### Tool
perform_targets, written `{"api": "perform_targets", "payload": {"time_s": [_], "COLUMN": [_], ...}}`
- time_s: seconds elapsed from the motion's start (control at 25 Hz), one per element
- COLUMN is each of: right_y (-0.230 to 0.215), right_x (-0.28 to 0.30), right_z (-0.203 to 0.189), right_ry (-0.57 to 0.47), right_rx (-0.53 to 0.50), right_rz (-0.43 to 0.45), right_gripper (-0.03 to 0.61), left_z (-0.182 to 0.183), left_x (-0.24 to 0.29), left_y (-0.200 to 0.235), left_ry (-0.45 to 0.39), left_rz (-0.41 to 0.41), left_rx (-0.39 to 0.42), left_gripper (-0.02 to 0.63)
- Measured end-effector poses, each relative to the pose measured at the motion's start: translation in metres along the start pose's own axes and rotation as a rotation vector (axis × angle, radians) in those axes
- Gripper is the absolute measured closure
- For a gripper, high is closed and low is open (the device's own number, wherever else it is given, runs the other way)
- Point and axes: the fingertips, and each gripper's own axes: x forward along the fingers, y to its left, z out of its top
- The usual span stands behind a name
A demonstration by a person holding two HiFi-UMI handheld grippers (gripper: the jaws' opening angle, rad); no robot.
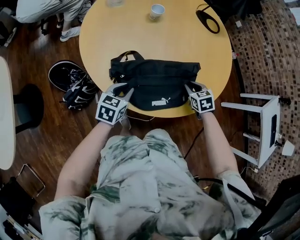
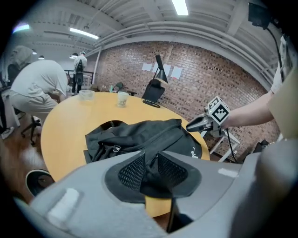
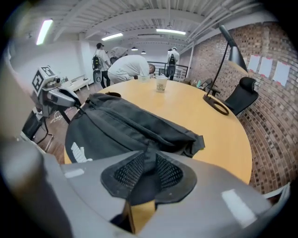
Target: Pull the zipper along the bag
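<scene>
A black waist bag (image 1: pixel 154 82) with a white logo lies on the round yellow table (image 1: pixel 187 37), close to its near edge. My left gripper (image 1: pixel 124 89) is at the bag's left end. In the left gripper view its jaws (image 2: pixel 151 153) stand a little apart, with dark bag fabric in the gap and not pinched. My right gripper (image 1: pixel 190 87) is at the bag's right end. In the right gripper view it (image 3: pixel 150 153) is shut on a raised fold of the bag (image 3: pixel 125 123). I cannot make out the zipper pull.
A paper cup (image 1: pixel 157 10) and a black lamp base (image 1: pixel 208 21) stand at the table's far side. On the floor lie dark shoes (image 1: pixel 75 84) to the left, and a white stool (image 1: pixel 262 126) stands to the right. People stand beyond the table.
</scene>
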Motion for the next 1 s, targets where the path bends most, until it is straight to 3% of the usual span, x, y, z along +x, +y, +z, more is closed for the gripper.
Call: {"api": "perform_targets", "payload": {"time_s": [0.16, 0.32, 0.52, 0.64, 0.84, 1.0], "right_y": [0.020, 0.046, 0.093, 0.124, 0.172, 0.203], "right_x": [-0.041, -0.098, -0.170, -0.216, -0.287, -0.336], "right_z": [-0.015, -0.049, -0.100, -0.131, -0.157, -0.175], "right_ry": [-0.109, -0.198, -0.281, -0.310, -0.399, -0.453], "right_rx": [0.013, -0.039, -0.100, -0.134, -0.140, -0.139], "right_rz": [0.038, 0.069, 0.126, 0.162, 0.199, 0.206], "right_gripper": [0.497, 0.512, 0.526, 0.526, 0.526, 0.526], "left_z": [0.006, 0.004, -0.023, -0.045, -0.075, -0.088], "left_x": [-0.032, -0.069, -0.127, -0.157, -0.198, -0.217], "left_y": [-0.030, -0.091, -0.183, -0.240, -0.320, -0.379], "left_ry": [-0.077, -0.161, -0.241, -0.266, -0.262, -0.258], "left_rz": [0.073, 0.126, 0.144, 0.130, 0.096, 0.022], "left_rx": [0.042, 0.073, 0.020, -0.019, 0.051, 0.092], "left_gripper": [0.525, 0.525, 0.526, 0.526, 0.526, 0.528]}}
